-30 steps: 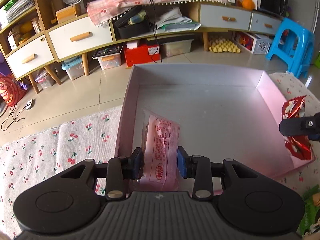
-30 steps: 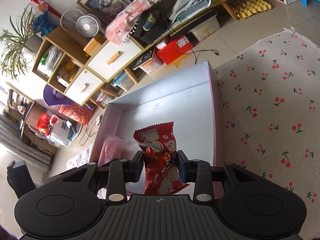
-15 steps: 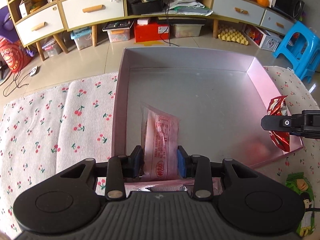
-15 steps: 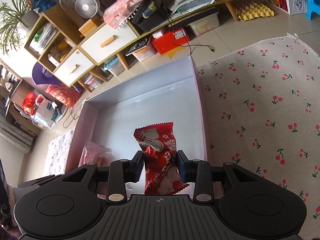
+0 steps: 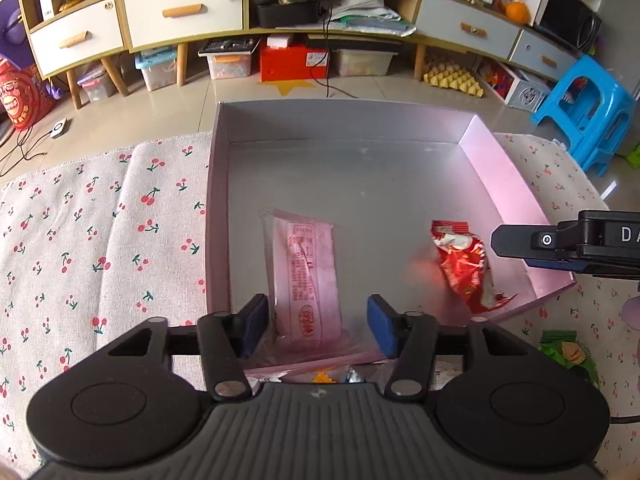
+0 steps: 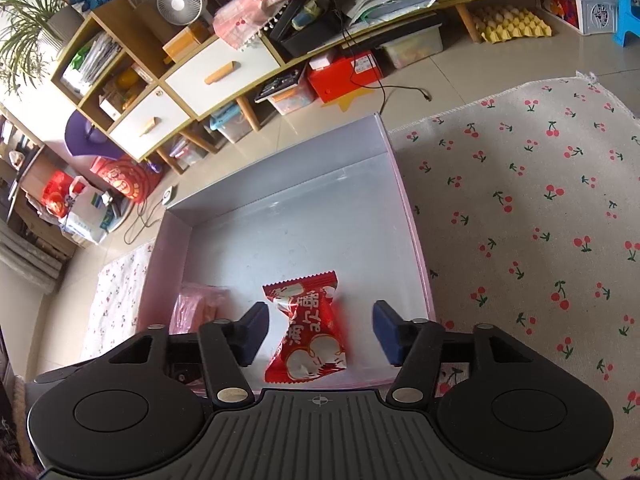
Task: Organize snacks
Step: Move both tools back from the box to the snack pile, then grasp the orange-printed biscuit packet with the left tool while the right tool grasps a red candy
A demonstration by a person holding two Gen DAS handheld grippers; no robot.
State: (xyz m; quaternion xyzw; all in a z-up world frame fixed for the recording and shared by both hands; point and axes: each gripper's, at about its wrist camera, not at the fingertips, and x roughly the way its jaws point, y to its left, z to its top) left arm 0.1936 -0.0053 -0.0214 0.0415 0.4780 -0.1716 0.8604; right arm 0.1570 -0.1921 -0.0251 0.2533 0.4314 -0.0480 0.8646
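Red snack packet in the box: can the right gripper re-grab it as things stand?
Probably yes. The red snack packet lies between the open right gripper fingers, nothing covering it.

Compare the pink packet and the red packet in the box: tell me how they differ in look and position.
The pink packet is pale, translucent, long and flat; the red packet is bright, opaque, puffier, with crimped ends. The pink packet lies near the box's left wall, between the open left gripper's fingers; the red packet lies toward the right wall, between the open right gripper's fingers. Both rest inside the box, gripped by neither.
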